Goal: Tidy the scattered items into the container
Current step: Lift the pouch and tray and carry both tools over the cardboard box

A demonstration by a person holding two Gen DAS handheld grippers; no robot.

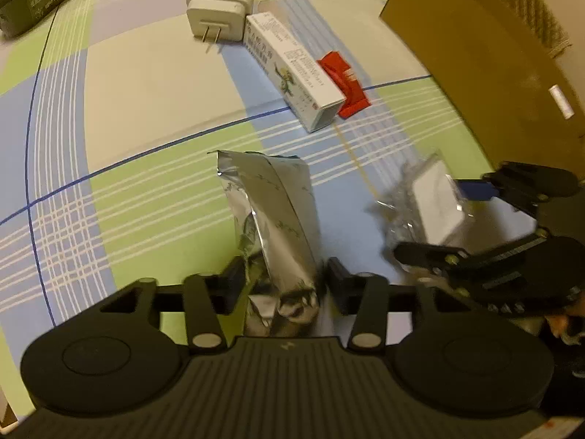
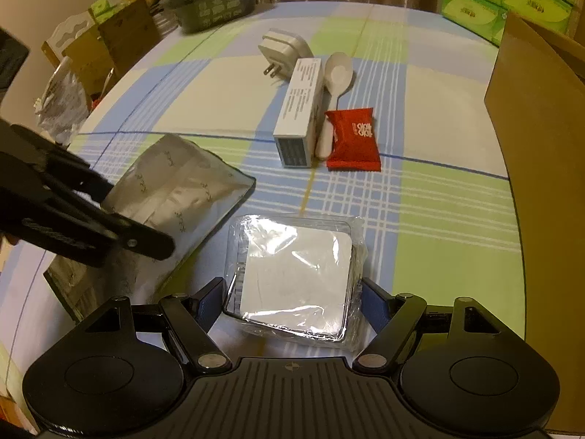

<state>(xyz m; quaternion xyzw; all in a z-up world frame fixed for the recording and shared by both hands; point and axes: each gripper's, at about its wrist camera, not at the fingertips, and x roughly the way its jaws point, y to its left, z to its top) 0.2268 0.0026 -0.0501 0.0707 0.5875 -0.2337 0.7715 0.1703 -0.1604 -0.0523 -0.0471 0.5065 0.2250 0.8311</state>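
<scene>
Early stage. Left gripper (image 1: pixel 285 278) jaws clamped on silver foil pouch (image 1: pixel 270 212); right gripper (image 2: pixel 292 292) jaws clamped on plastic-wrapped white pad (image 2: pixel 296 278). Beyond jaws on worktop (image 2: pixel 438 226): plug adapter (image 2: pixel 285 49), white carton (image 2: pixel 299 113), spoon (image 2: pixel 338 73), red sachet (image 2: pixel 353 139). Cardboard box (image 2: pixel 541 183) far right, contents unseen.

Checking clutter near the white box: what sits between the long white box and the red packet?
A white plastic spoon lies between the long white box and the red packet, its handle squeezed between them. Only the right wrist view shows it.

Silver foil pouch (image 1: pixel 272 216) tilted, wrapped white tray (image 2: pixel 296 278), red packet (image 2: pixel 353 139), cardboard box (image 2: pixel 541 168) at right
</scene>
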